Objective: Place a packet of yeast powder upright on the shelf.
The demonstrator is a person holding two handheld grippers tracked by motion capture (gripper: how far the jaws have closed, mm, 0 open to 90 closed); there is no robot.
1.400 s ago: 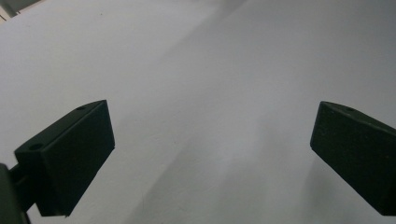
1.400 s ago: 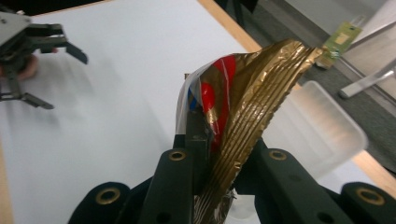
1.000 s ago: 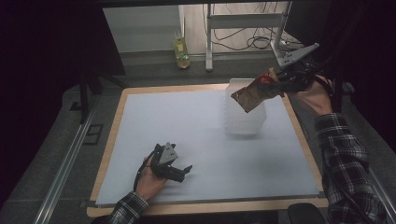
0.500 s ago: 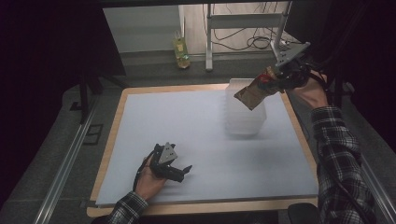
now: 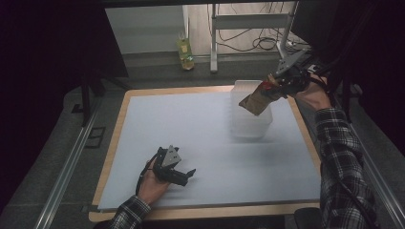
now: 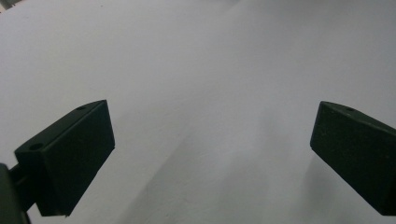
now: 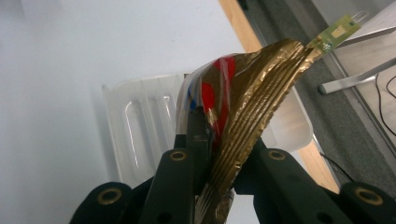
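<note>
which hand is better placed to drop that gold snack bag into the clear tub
Right. The right gripper is shut on the gold snack bag directly above the clear tub. The left gripper rests open and empty near the table's front edge.

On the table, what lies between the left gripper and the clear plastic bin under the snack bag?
Nothing: in the high view, bare white tabletop separates the left gripper from the clear plastic bin.

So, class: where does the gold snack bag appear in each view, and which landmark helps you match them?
High view: the gold snack bag is upper right, in the right gripper.
Left gripper view: no bag here.
Right gripper view: the bag is at centre, pinched between the jaws.
Shared landmark: the clear plastic tub beneath it.
</note>
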